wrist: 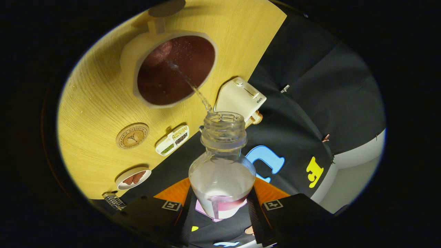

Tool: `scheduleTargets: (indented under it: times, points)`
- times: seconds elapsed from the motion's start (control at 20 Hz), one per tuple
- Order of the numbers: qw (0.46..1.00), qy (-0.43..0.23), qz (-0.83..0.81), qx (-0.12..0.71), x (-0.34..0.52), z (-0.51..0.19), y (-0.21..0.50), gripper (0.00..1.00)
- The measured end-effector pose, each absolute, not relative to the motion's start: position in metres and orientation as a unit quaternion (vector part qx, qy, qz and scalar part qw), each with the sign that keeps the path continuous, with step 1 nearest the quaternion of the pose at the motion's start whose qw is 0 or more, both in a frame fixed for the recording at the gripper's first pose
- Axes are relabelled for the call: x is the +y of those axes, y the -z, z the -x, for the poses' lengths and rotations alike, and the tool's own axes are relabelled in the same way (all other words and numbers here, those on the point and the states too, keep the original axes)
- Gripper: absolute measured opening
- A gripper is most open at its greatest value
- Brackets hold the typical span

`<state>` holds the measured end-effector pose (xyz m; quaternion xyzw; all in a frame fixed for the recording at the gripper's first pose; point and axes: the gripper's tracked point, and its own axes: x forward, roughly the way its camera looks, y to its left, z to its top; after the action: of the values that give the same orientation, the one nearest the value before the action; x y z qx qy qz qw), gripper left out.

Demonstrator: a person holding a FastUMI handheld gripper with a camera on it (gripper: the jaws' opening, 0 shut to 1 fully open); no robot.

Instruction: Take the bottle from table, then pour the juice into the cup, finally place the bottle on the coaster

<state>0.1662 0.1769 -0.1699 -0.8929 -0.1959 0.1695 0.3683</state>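
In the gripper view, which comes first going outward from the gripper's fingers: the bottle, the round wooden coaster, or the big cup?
1. The bottle: clamped between the fingers of the gripper, tilted and pouring.
2. The coaster: beyond the fingers, flat on the yellow table, off to the bottle's side.
3. The cup: farthest, past the bottle's mouth, catching the thin stream.

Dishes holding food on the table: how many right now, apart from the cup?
2. A divided tray with three fillings lies beside the round coaster; a small dish lies nearer the jaws, which grip the bottle. More may be hidden.
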Motion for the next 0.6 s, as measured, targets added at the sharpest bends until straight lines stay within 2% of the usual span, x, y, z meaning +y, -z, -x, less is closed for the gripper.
scheduleTargets:
  times: [0.6]
  points:
    - [0.356,-0.17,0.896,-0.205,0.1733,-0.1621,0.1647,0.71]
